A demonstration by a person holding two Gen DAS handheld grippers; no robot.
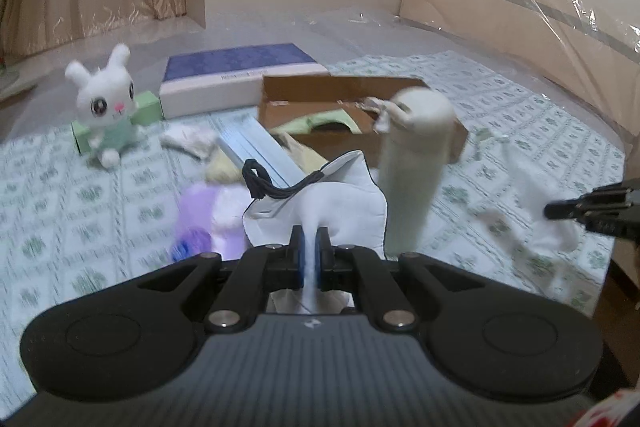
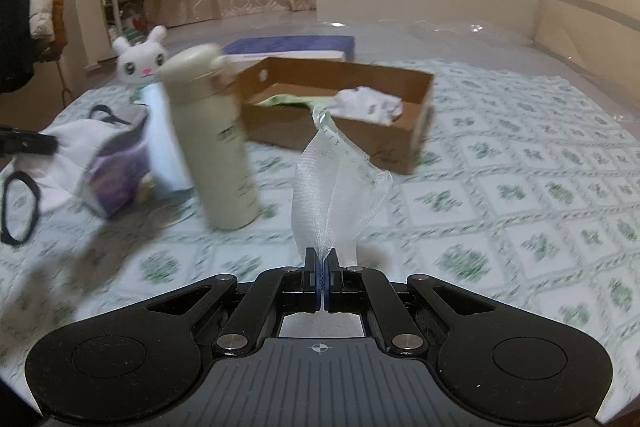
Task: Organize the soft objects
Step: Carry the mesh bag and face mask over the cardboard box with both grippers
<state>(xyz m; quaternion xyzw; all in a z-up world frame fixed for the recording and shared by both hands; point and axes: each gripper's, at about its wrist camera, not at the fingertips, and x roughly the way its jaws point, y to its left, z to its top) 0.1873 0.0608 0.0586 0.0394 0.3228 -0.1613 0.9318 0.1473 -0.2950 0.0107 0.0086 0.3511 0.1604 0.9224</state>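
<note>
Now both claws clamped: left gripper [image 1: 311, 247] on white mask [image 1: 320, 199]; right gripper [image 2: 321, 263] on mesh cloth [image 2: 336, 183], near cardboard box [image 2: 416, 99] edge.

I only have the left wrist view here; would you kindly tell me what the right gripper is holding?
Observer: The right gripper is shut on a sheer mesh cloth that stands up from its jaws.
Operator: Thank you. What lies in the right half of the box?
Observer: A crumpled white cloth lies inside the box, beside a green item.
Operator: Is anything left of my pouch on the bed?
Observer: Yes, a black loop lies on the sheet beside the white pouch that the left gripper holds.
</note>
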